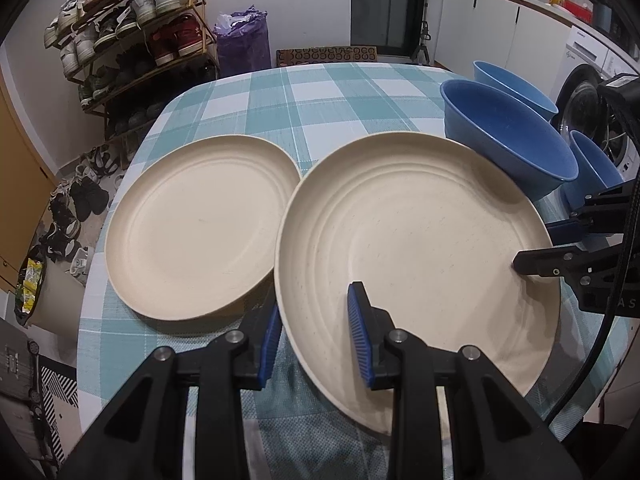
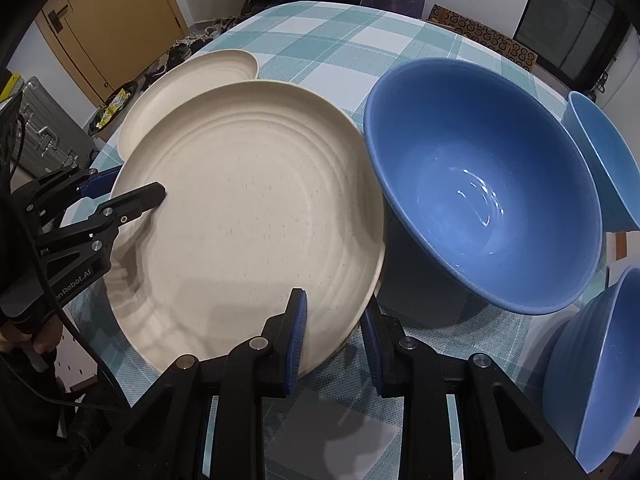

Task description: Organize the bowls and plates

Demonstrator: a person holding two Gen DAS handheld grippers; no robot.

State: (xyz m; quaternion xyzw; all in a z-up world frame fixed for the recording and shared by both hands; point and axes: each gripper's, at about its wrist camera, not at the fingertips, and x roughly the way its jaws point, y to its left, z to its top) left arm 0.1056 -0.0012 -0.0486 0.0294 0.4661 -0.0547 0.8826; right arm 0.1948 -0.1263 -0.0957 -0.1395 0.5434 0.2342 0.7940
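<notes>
On the checked tablecloth [image 1: 340,92], left to right: a resting cream plate [image 1: 200,228]; a second cream plate [image 1: 420,248] clamped at opposite rims by left gripper [image 1: 316,334] and right gripper [image 2: 334,338]; three blue bowls [image 2: 480,184].

In the right wrist view the held plate [image 2: 248,216] covers most of the second plate [image 2: 188,84] behind it. Two blue bowls [image 2: 604,160] [image 2: 592,368] are cut off by the right edge. In the left wrist view the nearest bowl [image 1: 508,140] hides much of the one behind [image 1: 516,84], and the shoes [image 1: 132,20] on the rack blur together.
</notes>
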